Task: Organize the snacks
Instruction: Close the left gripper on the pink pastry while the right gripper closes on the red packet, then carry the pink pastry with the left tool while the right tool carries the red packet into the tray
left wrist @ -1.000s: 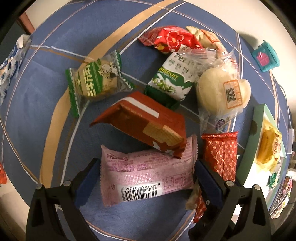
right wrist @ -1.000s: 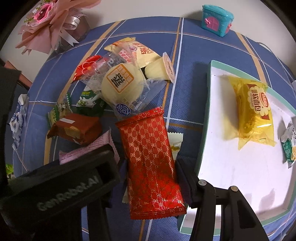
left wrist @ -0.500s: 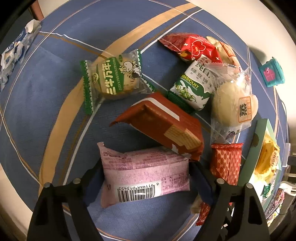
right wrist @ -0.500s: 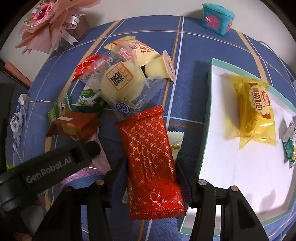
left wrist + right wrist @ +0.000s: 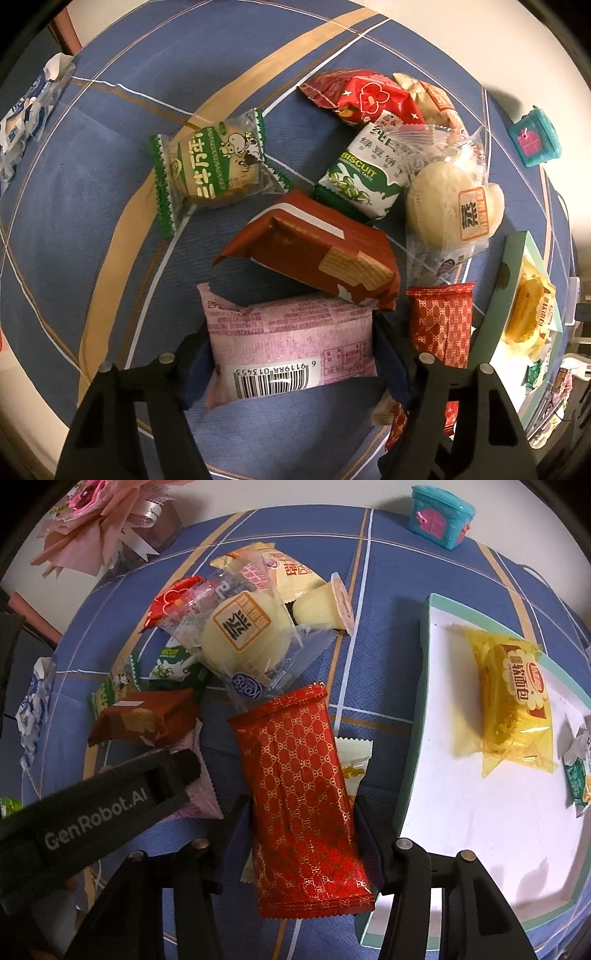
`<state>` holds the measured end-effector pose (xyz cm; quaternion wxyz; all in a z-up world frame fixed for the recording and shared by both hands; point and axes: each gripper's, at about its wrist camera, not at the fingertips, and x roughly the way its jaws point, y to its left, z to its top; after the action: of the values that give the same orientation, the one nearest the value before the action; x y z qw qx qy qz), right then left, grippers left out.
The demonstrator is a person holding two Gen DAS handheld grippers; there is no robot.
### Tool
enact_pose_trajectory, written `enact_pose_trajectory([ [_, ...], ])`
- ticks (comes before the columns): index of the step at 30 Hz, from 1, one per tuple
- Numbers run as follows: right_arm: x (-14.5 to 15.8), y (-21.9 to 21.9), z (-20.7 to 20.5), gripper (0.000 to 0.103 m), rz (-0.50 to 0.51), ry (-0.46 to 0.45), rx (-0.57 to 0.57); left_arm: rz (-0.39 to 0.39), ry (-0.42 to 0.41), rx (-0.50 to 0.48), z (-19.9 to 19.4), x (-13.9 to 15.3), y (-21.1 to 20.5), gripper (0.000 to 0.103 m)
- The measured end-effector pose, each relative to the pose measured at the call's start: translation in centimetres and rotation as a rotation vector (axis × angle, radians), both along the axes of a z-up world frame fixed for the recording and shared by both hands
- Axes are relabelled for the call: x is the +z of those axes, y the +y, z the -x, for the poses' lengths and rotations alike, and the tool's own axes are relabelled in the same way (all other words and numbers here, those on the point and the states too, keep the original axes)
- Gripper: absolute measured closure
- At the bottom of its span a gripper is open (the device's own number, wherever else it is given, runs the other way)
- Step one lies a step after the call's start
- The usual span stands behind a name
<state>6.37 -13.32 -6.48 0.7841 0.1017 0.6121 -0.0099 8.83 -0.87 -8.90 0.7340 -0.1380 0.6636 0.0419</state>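
The left gripper (image 5: 291, 354) clamped the pink packet (image 5: 290, 341); the right gripper (image 5: 301, 830) clamped the red packet (image 5: 303, 797), both near the pile's near edge. Lifting should be straight up, since the brown wafer pack (image 5: 314, 251) overlapped the pink one. One tray (image 5: 413, 746) lay right, holding one yellow bread (image 5: 513, 698).

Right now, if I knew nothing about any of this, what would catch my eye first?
Probably the two black grippers, each closed on a snack: the left gripper squeezes a pink packet, the right gripper a red gold-patterned packet. Behind them a jumble of snacks lies on the blue tablecloth, and a white tray at right holds a yellow bread packet.
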Motion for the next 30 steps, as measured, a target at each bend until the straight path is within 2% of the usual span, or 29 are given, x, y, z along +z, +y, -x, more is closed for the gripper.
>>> enact_pose_trajectory([
  [7,1.3,-0.3,-0.1,0.053,0.011,-0.002,-0.016,0.028,-0.028,-0.006,0.2,2.1,-0.2,0.027],
  [12,1.7,-1.0,-0.2,0.055,-0.024,0.006,-0.031,0.057,-0.047,-0.004,0.1,3.3,-0.2,0.027],
  [24,5.3,-2.3,0.4,0.055,-0.069,-0.053,-0.057,0.106,-0.153,0.013,0.0,8.3,1.2,0.027],
  [30,6.9,-3.0,1.1,0.055,-0.078,-0.079,-0.070,0.116,-0.196,0.034,0.5,9.8,2.3,0.027],
])
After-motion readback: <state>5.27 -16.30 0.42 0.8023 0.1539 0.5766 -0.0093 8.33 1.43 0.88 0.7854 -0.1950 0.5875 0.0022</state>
